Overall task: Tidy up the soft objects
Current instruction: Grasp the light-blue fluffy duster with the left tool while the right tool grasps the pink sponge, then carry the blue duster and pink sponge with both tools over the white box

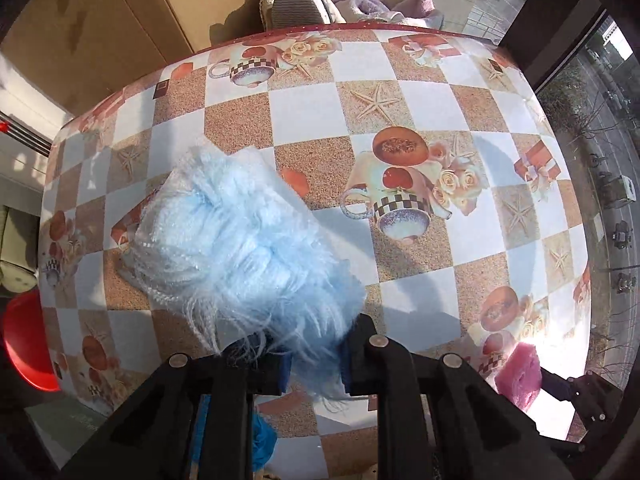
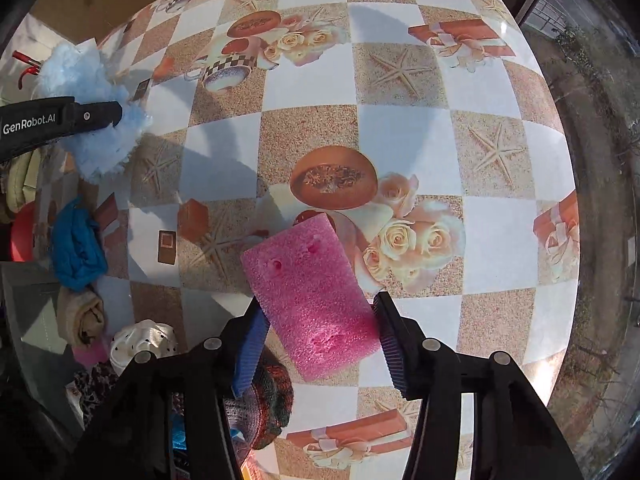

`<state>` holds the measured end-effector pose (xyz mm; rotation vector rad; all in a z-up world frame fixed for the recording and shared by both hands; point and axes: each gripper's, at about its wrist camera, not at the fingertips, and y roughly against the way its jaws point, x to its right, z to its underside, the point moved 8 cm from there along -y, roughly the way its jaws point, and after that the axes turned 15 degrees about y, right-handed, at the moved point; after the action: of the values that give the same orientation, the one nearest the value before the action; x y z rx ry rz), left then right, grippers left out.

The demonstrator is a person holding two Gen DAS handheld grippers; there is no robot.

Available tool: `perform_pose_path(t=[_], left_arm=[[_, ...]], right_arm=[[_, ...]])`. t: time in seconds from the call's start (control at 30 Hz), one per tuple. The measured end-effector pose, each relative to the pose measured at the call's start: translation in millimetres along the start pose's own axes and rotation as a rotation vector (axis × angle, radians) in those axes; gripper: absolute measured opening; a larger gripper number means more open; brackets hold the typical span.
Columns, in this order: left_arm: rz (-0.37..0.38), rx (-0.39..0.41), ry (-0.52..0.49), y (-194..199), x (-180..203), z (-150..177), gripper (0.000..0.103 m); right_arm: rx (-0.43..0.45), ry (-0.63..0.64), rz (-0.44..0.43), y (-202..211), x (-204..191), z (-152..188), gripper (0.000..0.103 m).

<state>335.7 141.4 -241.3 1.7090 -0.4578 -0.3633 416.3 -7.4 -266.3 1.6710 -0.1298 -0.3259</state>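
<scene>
While both hands point their tools down at the checkered, rose-printed worktop (image 2: 404, 80), each one has a soft thing in its grip. The left claw (image 1: 314, 364) is pressed together on the shaggy pale-blue fluffy fabric piece (image 1: 244, 240), pinching its fringe so the bulk hangs clear above the cloth, likely so it can be carried off without dragging. The right claw (image 2: 318, 334) squeezes the pink rectangular foam sponge (image 2: 310, 300) across its short sides, the ribbed blue pads (image 2: 250, 350) denting it slightly; it sits tilted, and I cannot tell whether its far corner touches the surface. At the near left edge lies a heap of other soft items, among them a crumpled bright-blue cloth (image 2: 78, 250) and a rolled beige cloth (image 2: 80, 316), probably the gathering spot.
</scene>
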Motion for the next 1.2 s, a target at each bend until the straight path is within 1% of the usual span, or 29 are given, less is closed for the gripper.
perform_pose_path(t=[0.07, 0.17, 0.27, 0.37, 0.4, 0.57, 0.73, 0.9, 1.03, 1.13, 1.2], left_arm=[[0.007, 0.022, -0.053, 15.6, 6.2, -3.2, 0.02], [0.027, 0.049, -0.129, 37.1, 13.9, 8.7, 0.02], [0.047, 0.053, -0.167, 50.3, 21.4, 17.7, 0.02], [0.062, 0.072, -0.227, 68.3, 34.6, 34.3, 0.02], [0.068, 0.083, -0.254, 74.0, 41.1, 38.9, 0.02], [0.139, 0.119, -0.374, 108.5, 80.3, 67.8, 0.02], [0.231, 0.153, -0.526, 149.4, 122.6, 116.8, 0.02], [0.321, 0.13, -0.661, 180.4, 147.3, 176.5, 0.02], [0.381, 0.113, -0.763, 201.2, 153.4, 226.1, 0.02], [0.423, 0.098, -0.825, 216.5, 150.3, 259.8, 0.02], [0.439, 0.094, -0.866, 224.5, 145.1, 279.9, 0.02]], right_arm=[[0.014, -0.043, -0.016, 9.6, 5.0, 5.5, 0.054], [0.027, -0.089, -0.017, 22.7, 12.9, 17.0, 0.054], [0.039, -0.119, -0.011, 36.7, 21.3, 29.5, 0.054], [0.055, -0.161, -0.005, 51.8, 22.6, 56.2, 0.054], [0.058, -0.182, -0.007, 48.1, 24.2, 64.3, 0.054], [0.075, -0.277, 0.003, 59.9, 28.7, 96.1, 0.054], [0.097, -0.366, 0.014, 80.0, 28.6, 136.2, 0.054], [0.108, -0.449, 0.025, 97.7, 24.1, 180.6, 0.054], [0.111, -0.516, 0.032, 106.9, 15.7, 216.3, 0.054], [0.112, -0.56, 0.026, 112.3, 7.3, 241.2, 0.054], [0.107, -0.582, 0.031, 115.4, 1.1, 257.1, 0.054]])
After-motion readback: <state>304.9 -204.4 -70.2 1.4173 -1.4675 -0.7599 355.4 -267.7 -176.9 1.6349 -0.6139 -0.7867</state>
